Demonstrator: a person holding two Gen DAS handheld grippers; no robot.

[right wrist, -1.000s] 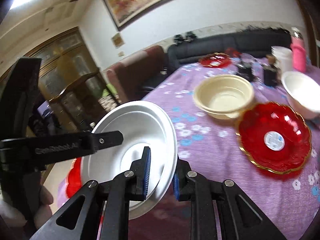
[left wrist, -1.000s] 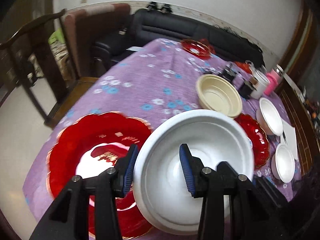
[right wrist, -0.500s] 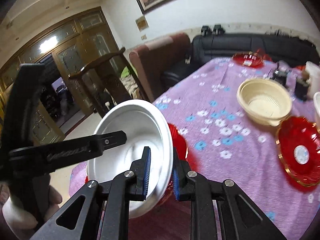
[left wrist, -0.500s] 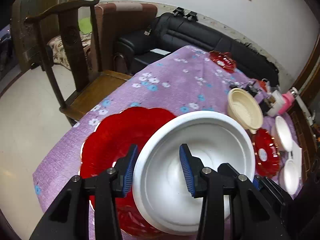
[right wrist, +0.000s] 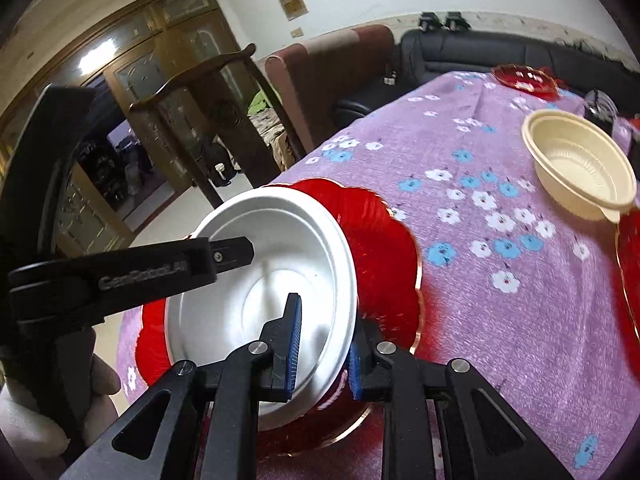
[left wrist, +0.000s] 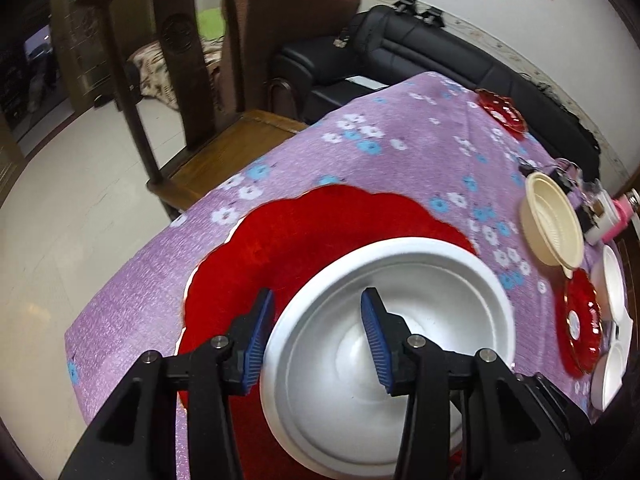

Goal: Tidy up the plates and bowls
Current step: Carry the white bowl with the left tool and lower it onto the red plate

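While my left gripper (left wrist: pixel 316 334) straddles the near rim of the white bowl (left wrist: pixel 400 320), its jaws are opening, and the pads stand clear of the rim on both sides. That bowl sits over the big red plate (left wrist: pixel 320 236) on the purple cloth (left wrist: pixel 400 152). From the right wrist, my right gripper (right wrist: pixel 324 350) is easing apart too; whether its pads touch the bowl's (right wrist: pixel 260 264) wall I cannot tell.

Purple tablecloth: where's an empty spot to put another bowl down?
Bare cloth lies between the big red plate and the cream bowl, and beyond toward the sofa-side small red dish. The far right edge is crowded: white bowls, a red plate, bottles.
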